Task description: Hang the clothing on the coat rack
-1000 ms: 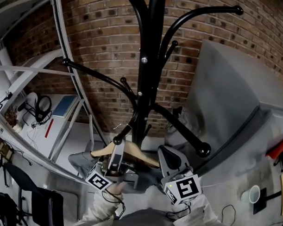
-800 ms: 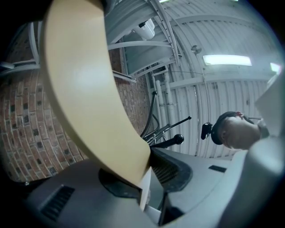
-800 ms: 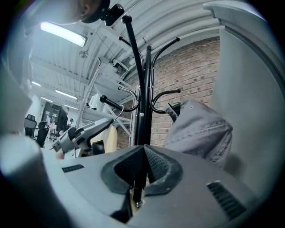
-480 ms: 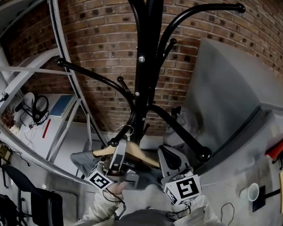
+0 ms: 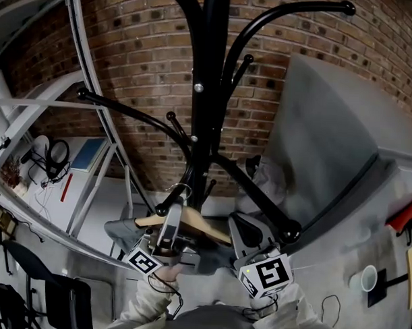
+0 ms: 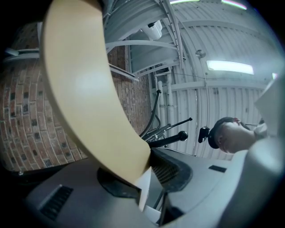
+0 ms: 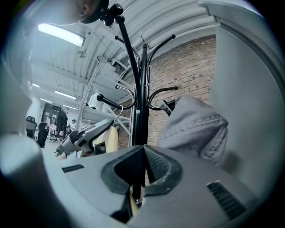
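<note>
The black coat rack [image 5: 207,93] stands in front of a brick wall [image 5: 142,50], its curved arms spreading out from the pole. At 6 o'clock of the pole, low in the head view, sit the 2 grippers.

The left gripper [image 5: 171,216] points steeply upward, and its jaws are clamped on the middle of a wooden hanger [image 5: 204,226], which lies roughly level across them. The hanger's wire hook [image 5: 180,189] rises at 12 o'clock of the left gripper, just beside the pole and a knob-tipped peg [image 5: 161,210]. I cannot tell whether the hook is over a peg. A grey garment [image 5: 121,230] hangs below the hanger's left end, at 9 o'clock of the left gripper.

The right gripper [image 5: 244,229] is at 3 o'clock of the hanger, just beside its right end. Its jaws are closed together, and I cannot tell whether they pinch anything. More grey cloth [image 7: 193,127] is bunched at 1 o'clock of this gripper, against a lower arm of the rack.
</note>
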Demonstrator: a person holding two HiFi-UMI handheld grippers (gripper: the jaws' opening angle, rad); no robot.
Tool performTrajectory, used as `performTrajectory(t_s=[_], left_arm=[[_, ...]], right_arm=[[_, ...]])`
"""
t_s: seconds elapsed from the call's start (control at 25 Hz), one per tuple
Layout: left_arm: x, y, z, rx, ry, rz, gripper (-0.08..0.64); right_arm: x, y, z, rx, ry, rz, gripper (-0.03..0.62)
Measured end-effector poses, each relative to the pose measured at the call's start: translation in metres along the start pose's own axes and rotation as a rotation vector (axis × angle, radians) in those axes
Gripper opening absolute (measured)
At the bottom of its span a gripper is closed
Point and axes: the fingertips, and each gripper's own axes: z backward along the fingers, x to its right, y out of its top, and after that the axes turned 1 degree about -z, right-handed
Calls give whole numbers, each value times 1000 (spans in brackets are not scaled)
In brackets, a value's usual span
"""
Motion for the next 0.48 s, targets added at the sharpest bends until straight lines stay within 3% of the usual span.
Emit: performTrajectory(t_s=[0.28, 0.48], left_arm=[[-2, -4, 2, 18, -6, 66, 104], [2, -13, 2, -41, -16, -15, 115]], right_arm=[[4, -3, 6, -8, 4, 4, 23], [3, -2, 11, -12, 6, 3, 23]])
